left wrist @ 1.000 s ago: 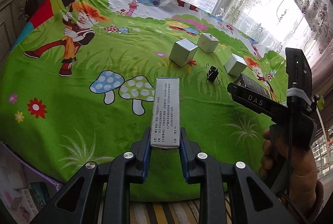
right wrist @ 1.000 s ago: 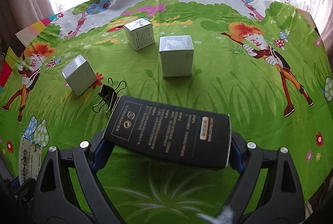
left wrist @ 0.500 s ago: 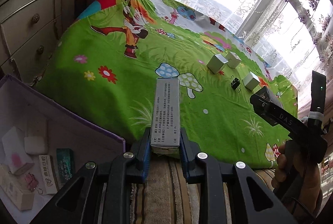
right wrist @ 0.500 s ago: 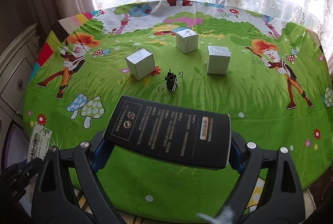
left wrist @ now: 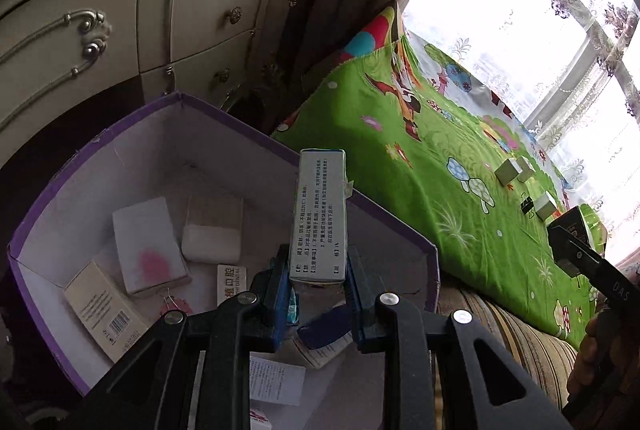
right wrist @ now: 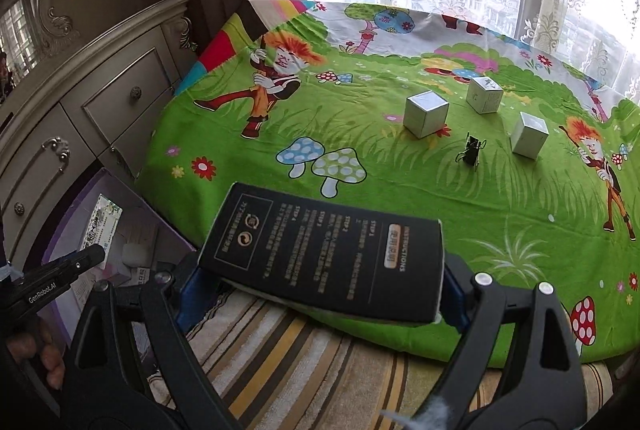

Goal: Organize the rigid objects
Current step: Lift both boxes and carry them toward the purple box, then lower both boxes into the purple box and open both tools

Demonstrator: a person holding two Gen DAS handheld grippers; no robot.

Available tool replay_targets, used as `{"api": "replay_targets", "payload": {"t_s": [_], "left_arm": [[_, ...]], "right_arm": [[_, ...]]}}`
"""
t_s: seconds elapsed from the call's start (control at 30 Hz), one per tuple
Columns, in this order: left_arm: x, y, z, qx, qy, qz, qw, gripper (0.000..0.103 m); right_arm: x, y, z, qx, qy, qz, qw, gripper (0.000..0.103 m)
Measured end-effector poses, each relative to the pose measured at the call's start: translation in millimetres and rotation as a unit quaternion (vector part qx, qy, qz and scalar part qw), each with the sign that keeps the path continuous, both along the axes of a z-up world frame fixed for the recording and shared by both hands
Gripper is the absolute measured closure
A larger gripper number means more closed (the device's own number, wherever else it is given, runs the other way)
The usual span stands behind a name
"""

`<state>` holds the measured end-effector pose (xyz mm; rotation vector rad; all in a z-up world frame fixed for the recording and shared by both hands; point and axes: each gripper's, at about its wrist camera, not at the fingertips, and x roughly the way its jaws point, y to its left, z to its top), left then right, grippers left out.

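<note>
purple box (left wrist: 224,118): open, on floor at far left, below cream dresser (left wrist: 140,10); several small cartons and white packets inside
left gripper (left wrist: 318,304): fingers clamped on grey carton (left wrist: 320,214), blue pads pressing both long sides at near end; carton sticks forward, held in air over purple box
left gripper seen from right wrist (right wrist: 60,268): low left, tip over purple box (right wrist: 84,198); part of a hand (right wrist: 36,354) beneath it
bed (right wrist: 400,190): green cartoon sheet, right of purple box; striped cloth along near edge
right gripper (right wrist: 320,284): fingers spread wide yet gripping black box (right wrist: 324,250) by its two short ends; white print face up; held above near edge of bed
silver cube (right wrist: 425,113): on sheet, mid-bed, upright
black binder clip (right wrist: 471,150): on sheet, near the cubes, between silver cube and third cube, touching neither
white cube (right wrist: 485,95): farther back, toward window
third cube (right wrist: 529,135): right of clip, apart from other two
right gripper in left view (left wrist: 580,254): far right, black box in fingers, hand (left wrist: 596,358) below
</note>
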<state>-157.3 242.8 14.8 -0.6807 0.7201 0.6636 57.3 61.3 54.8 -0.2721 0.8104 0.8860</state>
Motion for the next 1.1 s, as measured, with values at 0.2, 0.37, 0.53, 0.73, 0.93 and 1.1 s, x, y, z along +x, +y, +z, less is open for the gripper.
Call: {"api": "replay_targets", "payload": {"t_s": [0.2,0.37,0.53,0.73,0.93,1.1], "left_arm": [[-33,21,-7,-0.003,0.007,0.042,0.9991,0.078],[-44,28,-11,0.0,0.007,0.058,0.9983,0.077],[-50,30,-15,0.005,0.006,0.071,0.9975,0.076],[-52,33,-19,-0.002,0.007,0.085,0.9963,0.042],[-50,31,-16,-0.001,-0.003,0.081,0.9967,0.04],[-46,28,-13,0.0,-0.008,0.072,0.9974,0.04]], "right_arm": [[-59,34,2,-0.003,0.011,0.095,0.995,0.011],[-111,58,-1,-0.012,0.013,0.188,0.982,0.011],[-154,74,-14,-0.029,0.019,0.281,0.959,0.011],[-160,76,-22,-0.041,0.02,0.298,0.953,0.009],[-143,73,-22,-0.035,0.035,0.267,0.962,0.008],[-134,68,-19,-0.03,0.034,0.253,0.966,0.008]]}}
